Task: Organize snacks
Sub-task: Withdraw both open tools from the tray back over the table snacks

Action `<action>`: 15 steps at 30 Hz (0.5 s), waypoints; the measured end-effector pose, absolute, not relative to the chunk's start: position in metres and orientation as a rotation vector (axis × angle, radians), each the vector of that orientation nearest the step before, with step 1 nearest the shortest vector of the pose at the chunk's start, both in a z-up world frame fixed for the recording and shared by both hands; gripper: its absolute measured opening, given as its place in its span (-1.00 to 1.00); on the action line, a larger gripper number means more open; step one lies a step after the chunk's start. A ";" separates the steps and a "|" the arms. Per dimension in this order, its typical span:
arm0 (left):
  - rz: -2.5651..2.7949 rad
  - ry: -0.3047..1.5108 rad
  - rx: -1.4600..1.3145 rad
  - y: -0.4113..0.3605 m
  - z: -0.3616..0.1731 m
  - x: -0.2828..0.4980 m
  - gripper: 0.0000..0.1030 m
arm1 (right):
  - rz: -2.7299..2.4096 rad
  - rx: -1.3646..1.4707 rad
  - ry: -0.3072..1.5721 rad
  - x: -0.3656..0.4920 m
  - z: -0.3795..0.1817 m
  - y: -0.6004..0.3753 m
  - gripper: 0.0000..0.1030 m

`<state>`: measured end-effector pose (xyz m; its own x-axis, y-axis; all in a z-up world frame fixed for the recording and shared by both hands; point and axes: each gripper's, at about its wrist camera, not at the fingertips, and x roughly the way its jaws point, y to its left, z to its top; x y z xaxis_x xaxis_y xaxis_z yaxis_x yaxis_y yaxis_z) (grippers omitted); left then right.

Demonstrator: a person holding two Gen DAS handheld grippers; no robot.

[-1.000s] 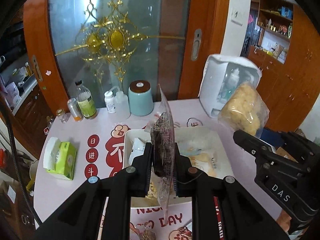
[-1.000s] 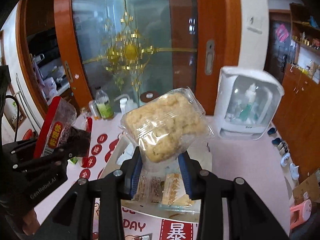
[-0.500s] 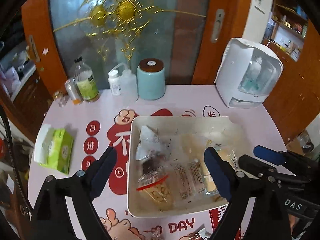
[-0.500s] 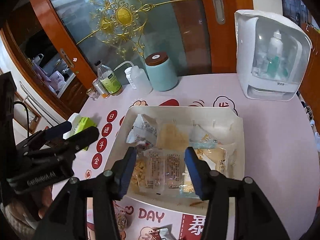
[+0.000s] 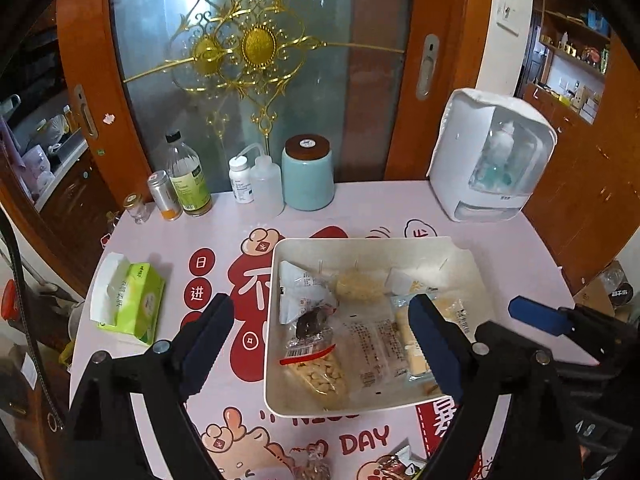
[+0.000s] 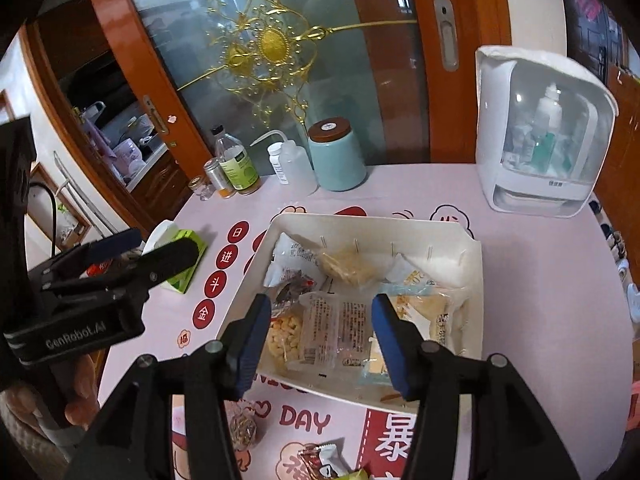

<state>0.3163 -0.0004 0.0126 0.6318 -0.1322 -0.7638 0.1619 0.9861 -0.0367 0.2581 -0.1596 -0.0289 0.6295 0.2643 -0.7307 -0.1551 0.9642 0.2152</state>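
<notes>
A white tray [image 5: 276,292] [image 6: 472,280] on the pink table holds several snack packets: a yellow crispy cake [image 5: 358,286] [image 6: 346,266], a dark snack pack [image 5: 310,324], a puff bag [image 5: 320,376] [image 6: 280,338] and clear wrapped cakes [image 6: 340,328]. My left gripper [image 5: 320,344] is open and empty above the tray's near left. My right gripper [image 6: 320,338] is open and empty above the tray's near edge. Loose snacks [image 6: 324,460] [image 5: 312,466] lie on the table in front of the tray.
A green tissue pack [image 5: 128,302] lies left of the tray. Bottles [image 5: 188,180], a can and a teal jar [image 5: 308,174] stand at the back. A white dispenser box [image 5: 492,160] stands back right. The table edge curves away at left and right.
Both grippers let go of their packets, the dark snack and the yellow cake, which now lie in the tray. Both grippers opened and drew back above the tray.
</notes>
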 end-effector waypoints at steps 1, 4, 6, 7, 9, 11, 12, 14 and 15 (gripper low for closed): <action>-0.167 0.865 0.035 -0.001 0.015 0.313 0.71 | 0.240 0.126 0.850 0.254 -0.027 -0.159 0.03; -0.164 0.853 0.027 -0.005 0.023 0.303 0.71 | 0.232 0.090 0.826 0.240 -0.021 -0.157 0.03; -0.164 0.846 0.022 -0.007 0.027 0.295 0.71 | 0.230 0.070 0.810 0.229 -0.016 -0.156 0.03; -0.164 0.843 0.021 -0.008 0.029 0.291 0.71 | 0.229 0.065 0.806 0.226 -0.014 -0.156 0.03; -0.167 0.833 0.022 -0.011 0.034 0.282 0.71 | 0.230 0.054 0.792 0.217 -0.010 -0.157 0.03; -0.168 0.823 0.024 -0.014 0.039 0.272 0.71 | 0.230 0.046 0.778 0.207 -0.006 -0.158 0.03; -0.171 0.816 0.023 -0.015 0.042 0.266 0.71 | 0.229 0.043 0.769 0.201 -0.004 -0.159 0.03; -0.175 0.807 0.024 -0.017 0.047 0.255 0.71 | 0.232 0.043 0.754 0.191 0.001 -0.161 0.03; -0.177 0.800 0.024 -0.017 0.050 0.248 0.71 | 0.233 0.045 0.749 0.188 0.002 -0.162 0.03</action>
<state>0.2484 -0.0174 0.0502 0.6825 -0.1492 -0.7155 0.1671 0.9849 -0.0461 0.1881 -0.1624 0.0020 0.7078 0.2255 -0.6695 -0.1935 0.9733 0.1232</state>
